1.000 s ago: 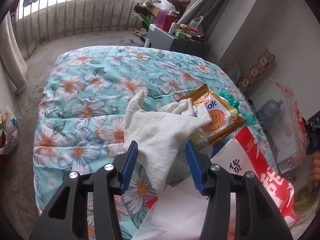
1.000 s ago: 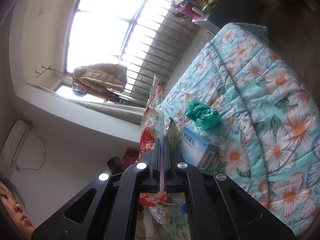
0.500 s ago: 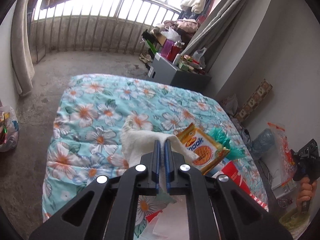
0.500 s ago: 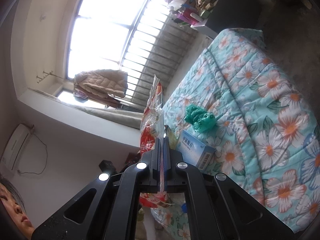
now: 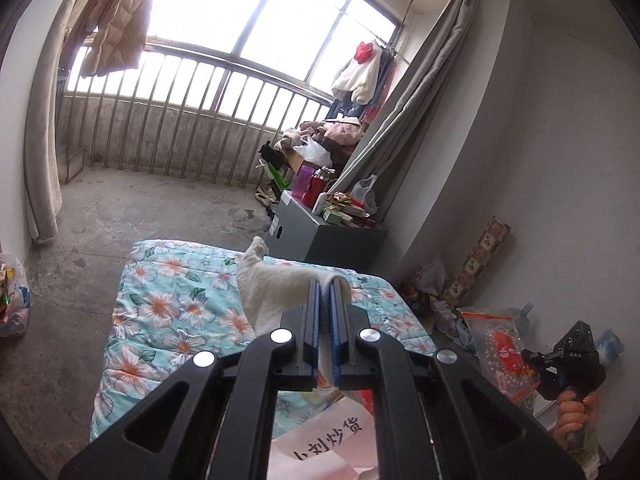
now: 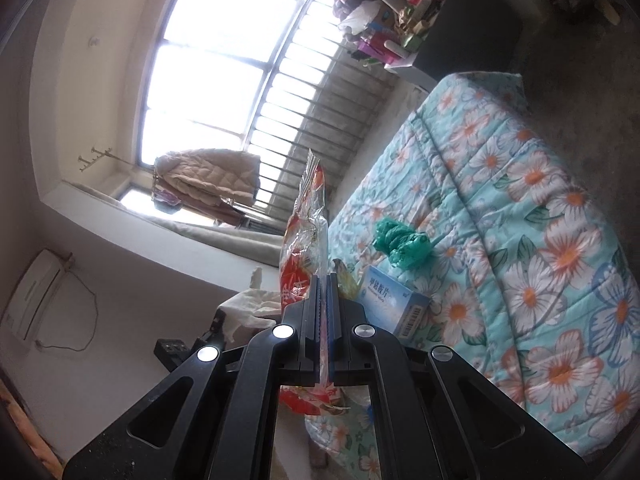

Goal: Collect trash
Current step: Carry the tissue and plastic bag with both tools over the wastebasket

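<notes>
My left gripper (image 5: 325, 292) is shut on a crumpled white tissue (image 5: 276, 288) and holds it raised above the floral bed (image 5: 168, 312). My right gripper (image 6: 323, 280) is shut on the rim of a red-and-clear plastic bag (image 6: 305, 232), which hangs off the bed's side; the bag also shows in the left wrist view (image 5: 500, 352). A crumpled green bag (image 6: 402, 242) and a blue-white medicine box (image 6: 394, 300) lie on the bed. The tissue shows in the right wrist view (image 6: 250, 304) left of the bag.
A white-and-red printed bag (image 5: 332, 440) lies under my left gripper. A grey cabinet (image 5: 320, 236) with bottles and clutter stands beyond the bed. A bag of items (image 5: 12, 296) sits on the concrete floor at left. Clutter lines the right wall.
My left gripper closed on the white tissue and lifted it up off the bed, tilting upward. My right gripper kept hold of the plastic bag, nearly still.
</notes>
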Available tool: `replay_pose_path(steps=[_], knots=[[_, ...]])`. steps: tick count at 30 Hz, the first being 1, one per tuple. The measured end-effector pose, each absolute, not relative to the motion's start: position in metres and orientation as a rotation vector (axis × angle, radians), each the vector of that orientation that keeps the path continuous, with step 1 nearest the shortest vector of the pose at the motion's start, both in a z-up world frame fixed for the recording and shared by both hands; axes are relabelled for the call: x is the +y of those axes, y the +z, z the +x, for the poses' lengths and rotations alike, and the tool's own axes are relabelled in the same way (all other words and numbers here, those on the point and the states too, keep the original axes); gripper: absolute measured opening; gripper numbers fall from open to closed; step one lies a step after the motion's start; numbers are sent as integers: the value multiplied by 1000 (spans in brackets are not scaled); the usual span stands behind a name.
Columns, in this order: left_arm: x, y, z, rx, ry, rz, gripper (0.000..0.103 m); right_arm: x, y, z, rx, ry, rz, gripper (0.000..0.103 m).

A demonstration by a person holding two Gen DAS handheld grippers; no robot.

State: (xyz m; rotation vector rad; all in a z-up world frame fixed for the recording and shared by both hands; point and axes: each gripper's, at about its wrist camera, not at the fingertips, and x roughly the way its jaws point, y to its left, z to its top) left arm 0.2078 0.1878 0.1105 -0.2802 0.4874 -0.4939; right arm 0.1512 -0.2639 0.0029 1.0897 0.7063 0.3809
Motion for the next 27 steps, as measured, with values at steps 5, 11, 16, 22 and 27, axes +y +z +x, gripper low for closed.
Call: replay_pose_path(steps=[5,11,16,22,27], knots=[[171,125,195,471,-556,-274,4,-274,2,138,678,353,1101,1],[145,143,182,442,-613,-252,4,-289,-2,122,641,338,1134,1],[117,154,168,425,-656,-232,4,-302,-3,109,612,336,1148,1],[80,156,155,429,-714,-206,4,-316,-5,95,581,334,1170,1],[50,153,152,454,-760,-179,4,-330,-9,83,558,330,1189,1]])
